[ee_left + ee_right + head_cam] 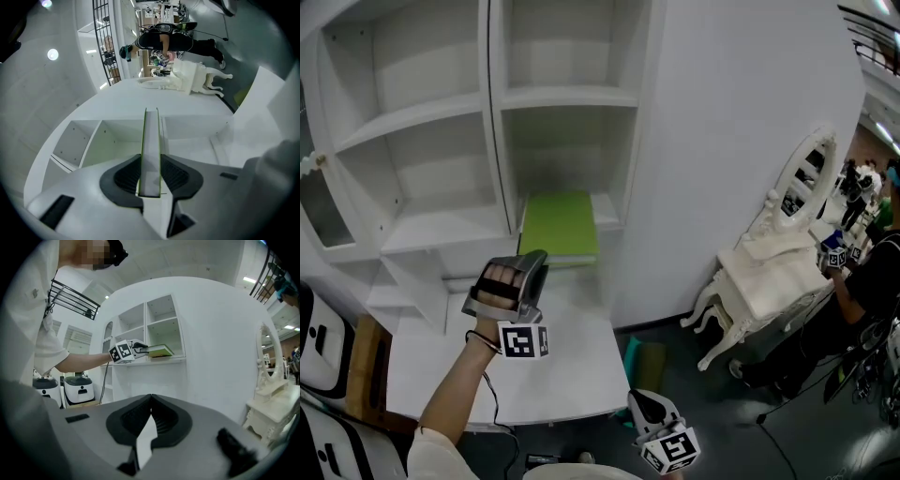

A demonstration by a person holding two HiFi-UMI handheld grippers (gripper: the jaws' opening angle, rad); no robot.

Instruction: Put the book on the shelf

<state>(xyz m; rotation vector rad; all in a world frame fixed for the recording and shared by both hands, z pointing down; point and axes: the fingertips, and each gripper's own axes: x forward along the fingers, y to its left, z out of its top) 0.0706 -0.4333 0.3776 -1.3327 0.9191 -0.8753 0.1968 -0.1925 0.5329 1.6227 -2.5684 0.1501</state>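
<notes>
The thin book with the bright green cover (560,225) could fall if the left claw (534,261) lets go too soon, I think. The near end of the book sticks out past the front edge of the shelf, and nothing is under it there. It could then tip down onto the white counter (553,375) below. A corner of the book could also hit the side wall of the cubby if the claw pushes it in crooked. The left claw is about half open, and its two black pads (127,176) squeeze the book from both sides, so it has hold of the book's near edge. The book lies flat and points straight out from the claw, away from the hand. Its far end is inside the lower right cubby of the tall white shelf (567,96). I cannot tell if the book rests on the shelf board or hangs just above it. The right claw (643,405) is low down, well apart from the shelf, closed tight with nothing in it.
</notes>
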